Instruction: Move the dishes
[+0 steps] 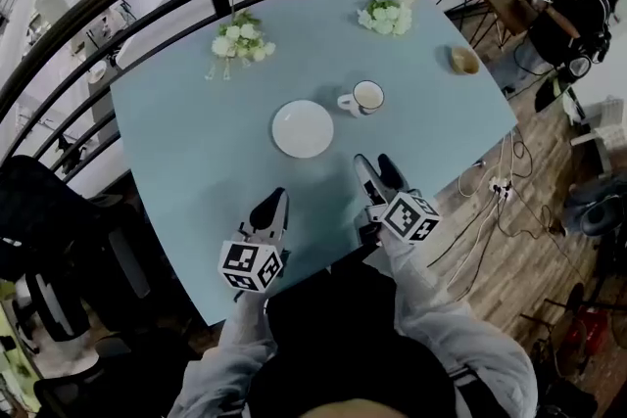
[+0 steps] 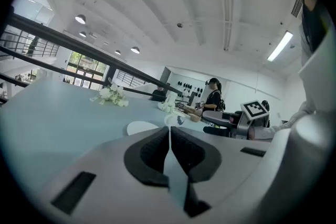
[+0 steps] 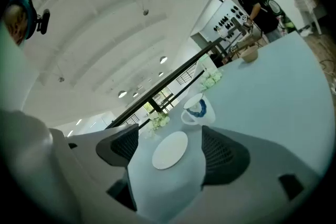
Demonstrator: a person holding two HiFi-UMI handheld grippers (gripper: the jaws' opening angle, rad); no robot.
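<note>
On the table (image 1: 186, 142), cup (image 1: 368, 96) upright — handle toward saucer (image 1: 303, 128)

The table (image 1: 186, 152) I worked at was pale blue, the plate (image 1: 303, 128) plain white, the cup (image 1: 363, 98) white with a blue mark, my sleeves (image 1: 460, 333) grey.

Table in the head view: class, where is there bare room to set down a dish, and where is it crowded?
Bare: the table has a left stretch between the left flowers, plate and left gripper; also the right part between cup, brown bowl and right gripper. Crowded: plate and cup at centre.
</note>
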